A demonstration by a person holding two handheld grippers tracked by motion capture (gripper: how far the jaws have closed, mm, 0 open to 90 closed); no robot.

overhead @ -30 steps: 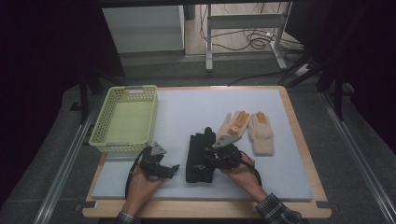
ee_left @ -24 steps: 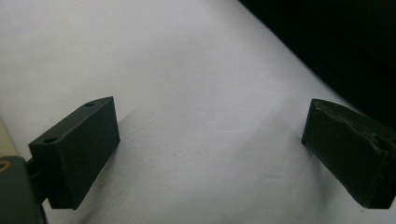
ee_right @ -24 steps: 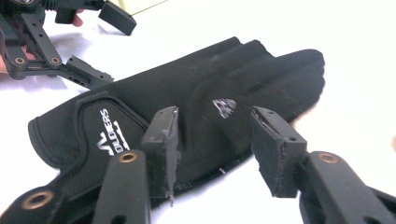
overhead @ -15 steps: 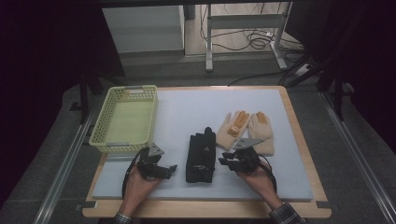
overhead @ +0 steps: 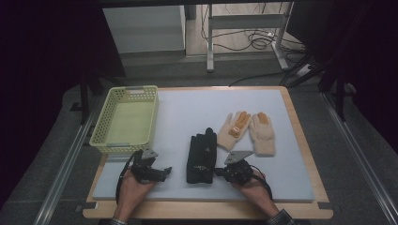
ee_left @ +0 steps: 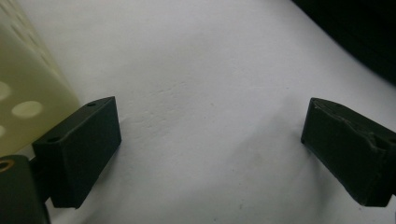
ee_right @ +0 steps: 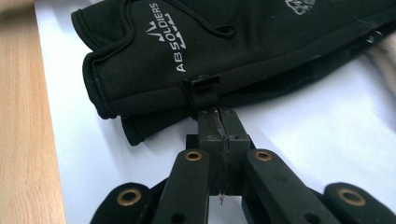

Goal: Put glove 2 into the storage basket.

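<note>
black gloves (ee_right: 243, 51): soft, light, floppy stacked pair; cuff edge (ee_right: 140, 100) best to pinch.
right gripper (ee_right: 219, 122): jaws just closed, nothing visibly between them.
left gripper (ee_left: 210, 149): wide, empty.

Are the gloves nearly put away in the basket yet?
Nothing is put away: the yellow basket holds no gloves. In hand: the right hand-held gripper has just closed at the edge of the black gloves. The left hand-held gripper is open over the mat. The beige gloves lie untouched.
</note>
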